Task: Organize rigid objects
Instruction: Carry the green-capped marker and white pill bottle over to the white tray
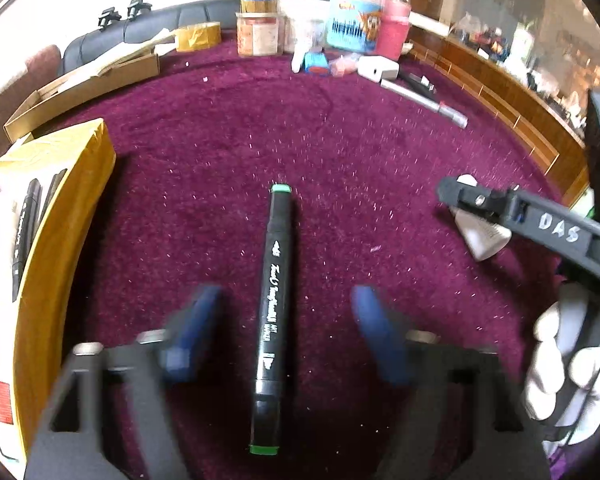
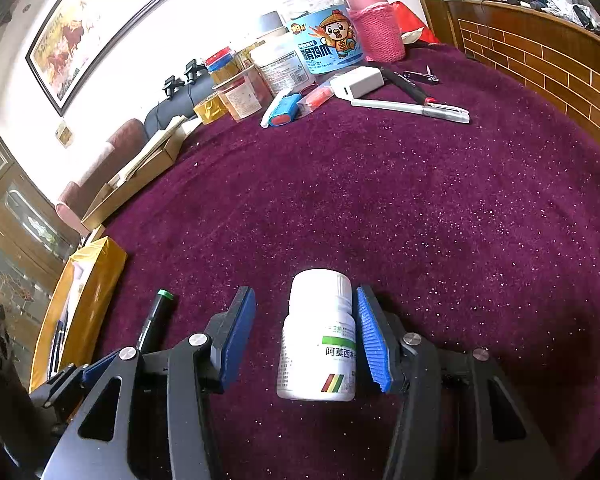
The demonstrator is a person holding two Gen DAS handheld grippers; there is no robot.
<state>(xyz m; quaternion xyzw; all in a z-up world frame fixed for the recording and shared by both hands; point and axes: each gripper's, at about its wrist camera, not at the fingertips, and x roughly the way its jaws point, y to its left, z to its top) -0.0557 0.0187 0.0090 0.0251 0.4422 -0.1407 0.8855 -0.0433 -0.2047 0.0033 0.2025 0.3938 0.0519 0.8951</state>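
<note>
a purple cloth [image 2: 420, 208] covers the table. at its left edge stands a yellow-taped box [image 1: 70, 184], open on top, holding several dark pens [image 1: 28, 216] lying side by side; the box is cut off by the frame in both views, so a full count of the pens is not possible. behind it an open cardboard box [image 2: 140, 184] holds folded paper or card. at the far edge a clear jar with a cartoon label [image 2: 324, 44] and a red lid stands beside a bottle in a pink knitted sleeve [image 2: 374, 28]; their contents are hard to make out.

the black marker [image 1: 272, 320] lies flat on the cloth, just right of the yellow-taped box, its long axis running straight away from the left wrist camera, a green cap end at each tip. the left gripper [image 1: 286, 304] straddles it, the blue pads blurred, standing apart on either side and not touching the barrel.

the white medicine bottle [image 2: 320, 340] hangs between the right gripper [image 2: 304, 336] pads, cap pointing away. the right pad touches it; a gap shows at the left pad, so a firm grip cannot be told.
</note>
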